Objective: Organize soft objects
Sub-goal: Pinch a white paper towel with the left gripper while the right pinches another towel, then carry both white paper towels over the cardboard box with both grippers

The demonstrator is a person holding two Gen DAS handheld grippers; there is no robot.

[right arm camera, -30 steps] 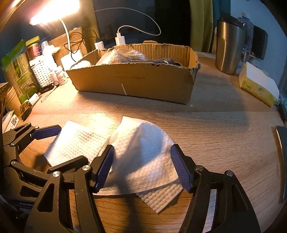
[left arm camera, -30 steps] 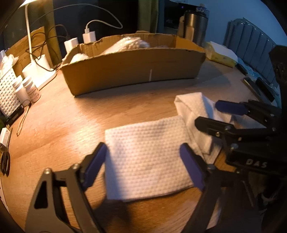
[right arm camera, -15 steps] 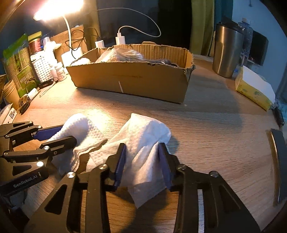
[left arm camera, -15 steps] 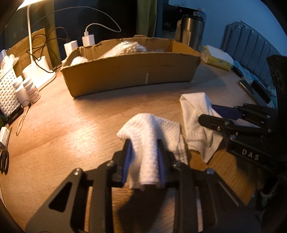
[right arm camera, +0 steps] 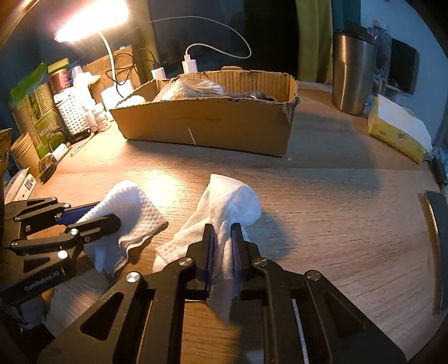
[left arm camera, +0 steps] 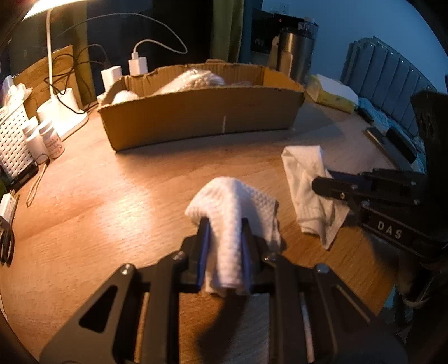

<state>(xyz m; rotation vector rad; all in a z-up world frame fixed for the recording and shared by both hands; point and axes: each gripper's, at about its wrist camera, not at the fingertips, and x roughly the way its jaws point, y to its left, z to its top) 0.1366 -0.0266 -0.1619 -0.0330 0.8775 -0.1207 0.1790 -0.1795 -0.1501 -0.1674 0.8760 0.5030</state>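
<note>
A: Waffle-textured cloth (left arm camera: pixel 235 212) — where is it?

B: Bunched up between the blue pads of the left hand-held gripper (left arm camera: pixel 223 246), which is clamped tight on it. It sits on the near side of the cardboard box (left arm camera: pixel 201 117), over the wooden tabletop (left arm camera: pixel 98 212), its loose end drooping beside the fingers.

A: And the other one?

B: The smoother white cloth (right arm camera: pixel 229 204) is pinched in the right hand-held gripper (right arm camera: pixel 223 252), jaws closed on its folds. It is also in front of the cardboard box, just beside the waffle-textured cloth, with a corner trailing onto the tabletop.

A: What is in the box?

B: Pale bundled items, one in clear plastic; I cannot tell more.

A: Anything else around the box?

B: A lit desk lamp (right arm camera: pixel 92 19) behind its left end, a steel tumbler (right arm camera: pixel 352 75) off its right end, and a yellow tissue pack (right arm camera: pixel 397 134) further right of that.
</note>
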